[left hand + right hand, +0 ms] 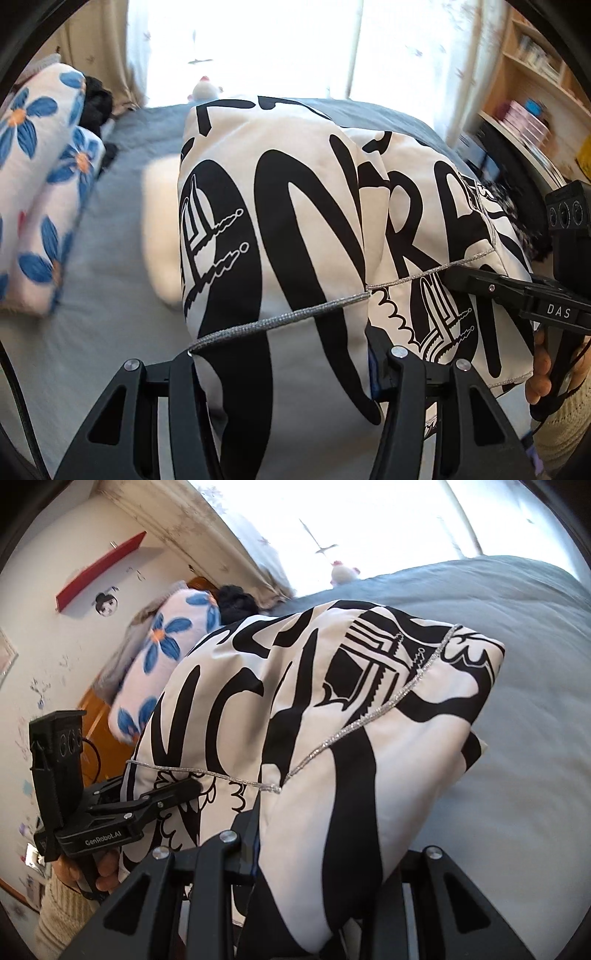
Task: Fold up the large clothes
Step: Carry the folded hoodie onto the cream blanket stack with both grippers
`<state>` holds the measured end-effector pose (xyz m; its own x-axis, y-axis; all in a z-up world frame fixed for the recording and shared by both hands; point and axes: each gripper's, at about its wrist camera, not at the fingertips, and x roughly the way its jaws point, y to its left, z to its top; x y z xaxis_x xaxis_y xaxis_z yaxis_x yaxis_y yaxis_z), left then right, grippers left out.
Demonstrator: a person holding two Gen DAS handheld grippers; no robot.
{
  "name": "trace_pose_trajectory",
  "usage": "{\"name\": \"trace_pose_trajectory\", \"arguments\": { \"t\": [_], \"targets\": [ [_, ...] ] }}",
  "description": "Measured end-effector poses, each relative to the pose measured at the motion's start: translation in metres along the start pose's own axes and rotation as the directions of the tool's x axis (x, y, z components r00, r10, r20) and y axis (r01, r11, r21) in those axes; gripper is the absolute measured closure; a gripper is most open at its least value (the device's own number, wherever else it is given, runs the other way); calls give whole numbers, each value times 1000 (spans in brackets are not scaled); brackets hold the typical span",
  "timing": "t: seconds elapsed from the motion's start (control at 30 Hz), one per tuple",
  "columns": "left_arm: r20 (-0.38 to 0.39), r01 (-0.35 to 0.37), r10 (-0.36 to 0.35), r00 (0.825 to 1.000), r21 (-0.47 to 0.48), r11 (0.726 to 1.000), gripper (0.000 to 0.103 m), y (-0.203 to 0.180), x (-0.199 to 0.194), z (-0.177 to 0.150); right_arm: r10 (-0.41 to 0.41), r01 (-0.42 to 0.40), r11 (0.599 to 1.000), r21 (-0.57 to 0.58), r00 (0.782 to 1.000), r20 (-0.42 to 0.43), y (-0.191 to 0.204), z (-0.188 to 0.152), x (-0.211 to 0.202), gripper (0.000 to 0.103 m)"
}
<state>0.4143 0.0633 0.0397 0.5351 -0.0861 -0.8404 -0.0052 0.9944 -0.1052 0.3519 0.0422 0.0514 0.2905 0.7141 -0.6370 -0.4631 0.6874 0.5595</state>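
Observation:
A large white garment with bold black lettering and a silver trimmed hem hangs bunched over the grey bed. My left gripper is shut on its hem, cloth draped between the fingers. My right gripper is shut on another part of the same garment, cloth covering the fingers. In the left wrist view the right gripper comes in from the right and pinches the hem. In the right wrist view the left gripper pinches the hem at the left.
Two blue-flowered pillows lie at the left of the bed, with a dark item behind them. A bright window with curtains and a small plush toy stand at the far edge. Bookshelves are at the right.

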Motion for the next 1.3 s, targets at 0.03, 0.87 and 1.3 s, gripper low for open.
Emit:
{"name": "trace_pose_trajectory", "arguments": {
  "t": [0.03,0.87,1.3],
  "targets": [
    [7,-5,5,1000,1,1000,51,20,5,15,18,-18,1000,8,1000,7,5,23,19,75],
    [23,100,-98,995,-143,985,12,221,229,86,10,-9,1000,22,999,-43,-81,97,273,51],
    [168,-16,37,985,-120,993,87,196,131,68,-181,206,967,-153,970,160,-42,87,175,82]
  ]
}}
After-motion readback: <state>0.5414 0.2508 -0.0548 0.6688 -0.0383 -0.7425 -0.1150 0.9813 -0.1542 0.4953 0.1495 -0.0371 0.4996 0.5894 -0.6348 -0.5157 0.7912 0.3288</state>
